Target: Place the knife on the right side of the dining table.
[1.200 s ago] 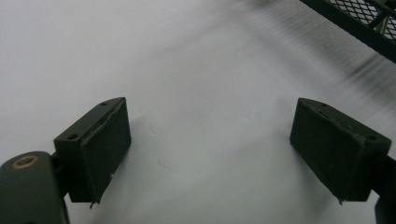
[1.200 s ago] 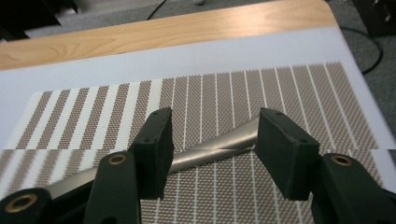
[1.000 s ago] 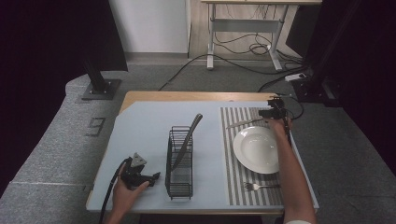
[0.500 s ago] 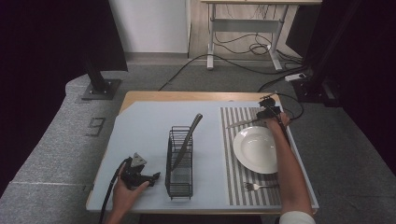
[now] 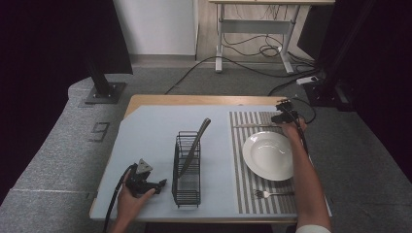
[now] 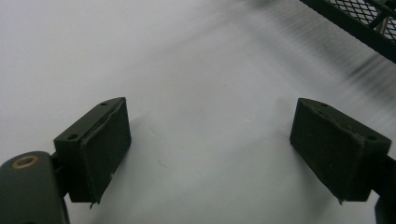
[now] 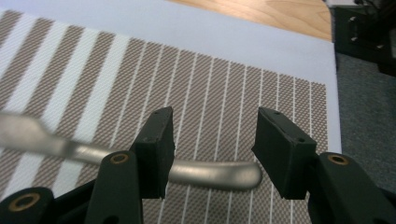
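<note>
Striped brown-and-white placemat (image 7: 196,88) under right gripper (image 7: 210,140), jaws half open astride silver metal knife handle (image 7: 210,175); white round plate (image 5: 268,155) beside; left gripper (image 6: 210,144) wide open, empty.

On the counter (image 5: 145,131) a rack (image 5: 187,170) stands left of a placemat (image 5: 243,145), which carries a plate (image 5: 268,155) in its middle, a knife (image 5: 255,126) along its far edge, and a fork (image 5: 272,194) at its near edge.
</note>
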### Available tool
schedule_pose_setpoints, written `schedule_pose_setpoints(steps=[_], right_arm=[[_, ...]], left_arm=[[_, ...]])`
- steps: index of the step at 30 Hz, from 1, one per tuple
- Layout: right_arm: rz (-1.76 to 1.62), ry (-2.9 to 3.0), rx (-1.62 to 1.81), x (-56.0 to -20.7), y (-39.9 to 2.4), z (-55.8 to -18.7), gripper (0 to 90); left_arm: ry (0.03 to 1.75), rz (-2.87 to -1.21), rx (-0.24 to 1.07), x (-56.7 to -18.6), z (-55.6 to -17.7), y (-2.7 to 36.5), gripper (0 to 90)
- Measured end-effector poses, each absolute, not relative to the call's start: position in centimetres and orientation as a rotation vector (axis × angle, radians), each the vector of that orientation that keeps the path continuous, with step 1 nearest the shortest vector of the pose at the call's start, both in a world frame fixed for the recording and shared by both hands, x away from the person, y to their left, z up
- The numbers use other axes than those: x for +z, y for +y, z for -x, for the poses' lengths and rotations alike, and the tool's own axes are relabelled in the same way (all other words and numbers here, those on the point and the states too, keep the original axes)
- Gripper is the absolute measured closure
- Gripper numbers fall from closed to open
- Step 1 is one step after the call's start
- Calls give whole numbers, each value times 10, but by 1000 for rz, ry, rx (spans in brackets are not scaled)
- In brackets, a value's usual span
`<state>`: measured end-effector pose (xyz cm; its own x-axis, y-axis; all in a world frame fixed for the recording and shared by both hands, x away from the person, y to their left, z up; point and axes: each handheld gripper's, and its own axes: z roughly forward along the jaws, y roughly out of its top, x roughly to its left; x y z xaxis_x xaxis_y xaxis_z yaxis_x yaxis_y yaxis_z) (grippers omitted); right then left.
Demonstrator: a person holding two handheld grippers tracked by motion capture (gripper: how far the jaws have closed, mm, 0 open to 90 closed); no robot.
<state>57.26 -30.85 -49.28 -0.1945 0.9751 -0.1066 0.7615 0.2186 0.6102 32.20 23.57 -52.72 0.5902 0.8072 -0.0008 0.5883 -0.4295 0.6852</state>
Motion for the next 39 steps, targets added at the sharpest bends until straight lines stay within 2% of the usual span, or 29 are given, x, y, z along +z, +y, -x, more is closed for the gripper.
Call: schedule_pose_setpoints(steps=[7,16,23,39], right_arm=[[-1625,2057,537,-497,-309,-568,446],[-1692,2020,712,-487,-308,-556,434],[-1654,1987,891,-468,-303,-526,426],[-1438,2016,1164,-446,-253,-448,424]], left_arm=[[1102,-2168,436,-527,-322,236,119],[1103,-2169,435,-527,-322,236,118],[1101,-2169,436,-527,-322,236,119],[1102,-2169,436,-527,-322,236,118]])
